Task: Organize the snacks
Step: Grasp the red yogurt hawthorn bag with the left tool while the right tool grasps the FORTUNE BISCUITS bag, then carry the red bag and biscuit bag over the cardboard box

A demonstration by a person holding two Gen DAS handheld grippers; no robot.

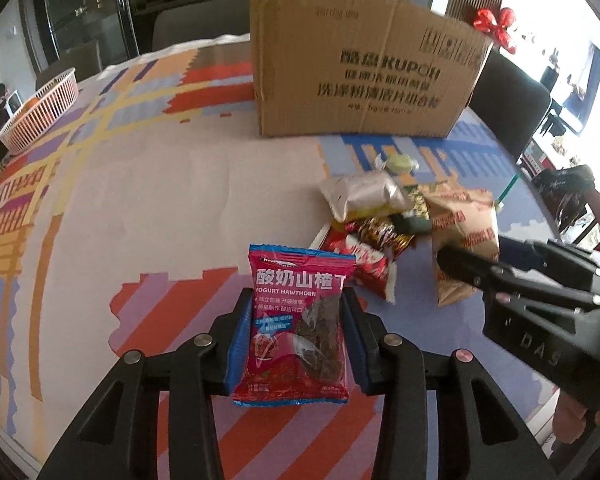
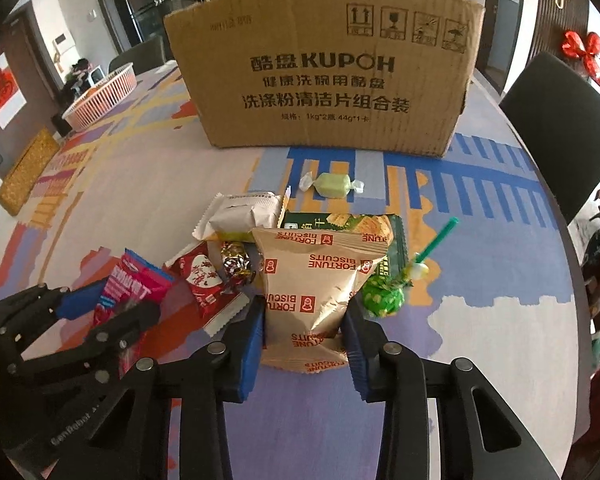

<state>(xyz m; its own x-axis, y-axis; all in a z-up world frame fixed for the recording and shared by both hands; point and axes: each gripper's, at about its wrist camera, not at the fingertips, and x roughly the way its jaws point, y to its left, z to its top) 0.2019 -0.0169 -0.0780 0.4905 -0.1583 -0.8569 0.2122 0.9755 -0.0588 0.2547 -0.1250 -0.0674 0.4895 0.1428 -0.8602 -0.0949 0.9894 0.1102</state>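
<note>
My left gripper (image 1: 296,312) is shut on a pink yogurt hawthorn packet (image 1: 296,320) and holds it above the table; it shows at the left of the right wrist view (image 2: 112,304). My right gripper (image 2: 306,320) is shut on a tan Fortune Biscuits bag (image 2: 316,280), also seen in the left wrist view (image 1: 466,220). A pile of snacks lies ahead: a silver packet (image 2: 244,212), a red packet (image 2: 202,278), a green cracker pack (image 2: 340,222), a green lollipop (image 2: 382,298) and a pale green candy (image 2: 332,184). A cardboard box (image 2: 324,68) stands behind.
A white slatted basket (image 2: 104,96) holding something orange sits at the far left of the patterned tablecloth (image 2: 140,184). A dark chair (image 2: 560,120) stands at the table's right edge. A woven mat (image 2: 28,172) lies at the left edge.
</note>
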